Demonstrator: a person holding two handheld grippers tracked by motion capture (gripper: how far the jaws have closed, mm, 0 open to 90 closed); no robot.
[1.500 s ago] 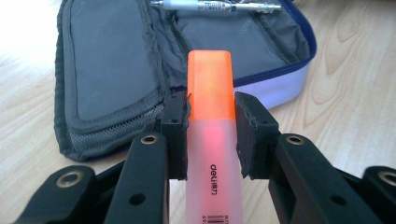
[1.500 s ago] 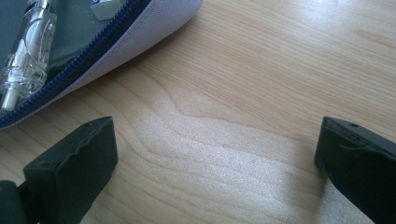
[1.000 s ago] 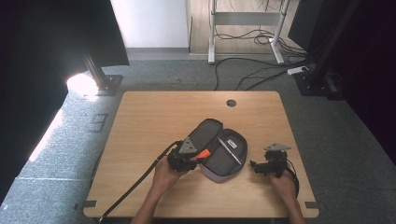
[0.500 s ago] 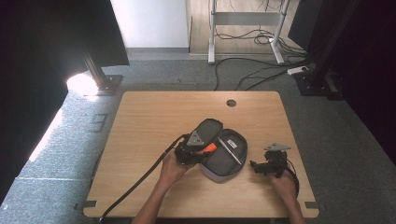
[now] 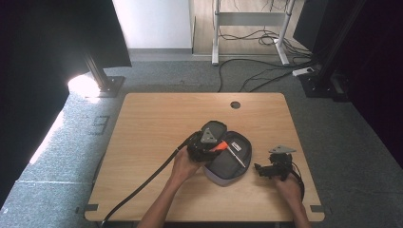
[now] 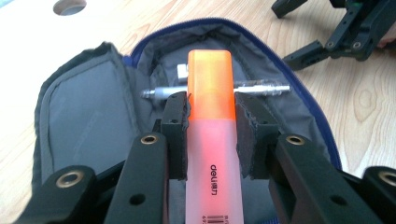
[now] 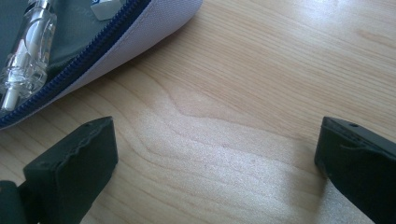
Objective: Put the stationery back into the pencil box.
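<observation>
The left gripper [image 6: 211, 135] has its jaws closed on an orange highlighter [image 6: 210, 93] and holds it over the open pencil case [image 6: 84, 121], so the step in hand reads as packing — carrying the highlighter in to lay it down. Its capped end points into the case, above a silver pen [image 6: 261, 87] that lies crosswise on the grey lining, with a small white piece [image 6: 182, 71] just beyond the pen.

The next move, as I judge it, calls for lowering the highlighter onto the lining beside the pen, clear of the zip edge, and only then letting the jaws part. Dropped across the pen, it might roll or sit proud and foul the flap.

The right gripper [image 7: 215, 154] waits on the table [image 7: 261, 60] just beside the case, jaws wide with bare wood between them.

The high view gives the layout: the case [image 5: 227, 164] sits near the person's edge of the table, the left gripper [image 5: 205, 145] over its left half, the right gripper [image 5: 272, 168] to the case's right, apart from it. The left gripper view adds the pads pressed on the highlighter's sides and its printed barrel. The right gripper view shows the blue zip [image 7: 70, 70] and a clear pen end [image 7: 28, 51] just inside it.
</observation>
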